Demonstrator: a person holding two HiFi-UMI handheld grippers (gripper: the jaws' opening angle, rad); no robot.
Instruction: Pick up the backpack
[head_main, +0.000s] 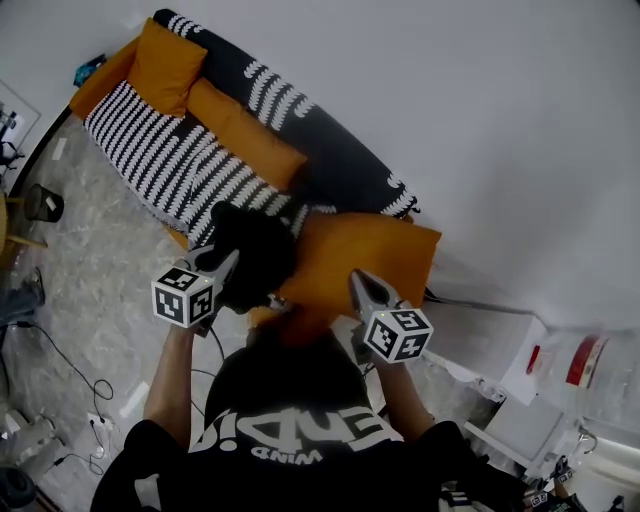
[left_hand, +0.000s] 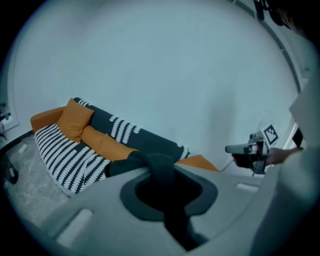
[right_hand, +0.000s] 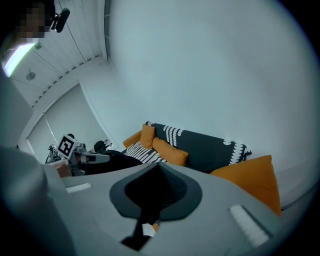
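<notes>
The black backpack (head_main: 252, 250) hangs in the air in front of the sofa, lifted off it. My left gripper (head_main: 232, 260) is shut on its top strap. In the left gripper view the black strap (left_hand: 156, 162) loops over the closed jaws of my left gripper (left_hand: 161, 174), and part of the bag's body (left_hand: 120, 166) shows behind. My right gripper (head_main: 356, 277) hovers to the right over a large orange cushion (head_main: 365, 255), apart from the bag. In its own view the right gripper (right_hand: 157, 169) has its jaws together with nothing between them.
A dark sofa (head_main: 330, 150) with white patterns, orange cushions (head_main: 245, 130) and a striped throw (head_main: 160, 150) stands against the white wall. Cables (head_main: 70, 370) and a small bin (head_main: 42, 203) lie on the floor at left. White furniture (head_main: 520, 360) stands at right.
</notes>
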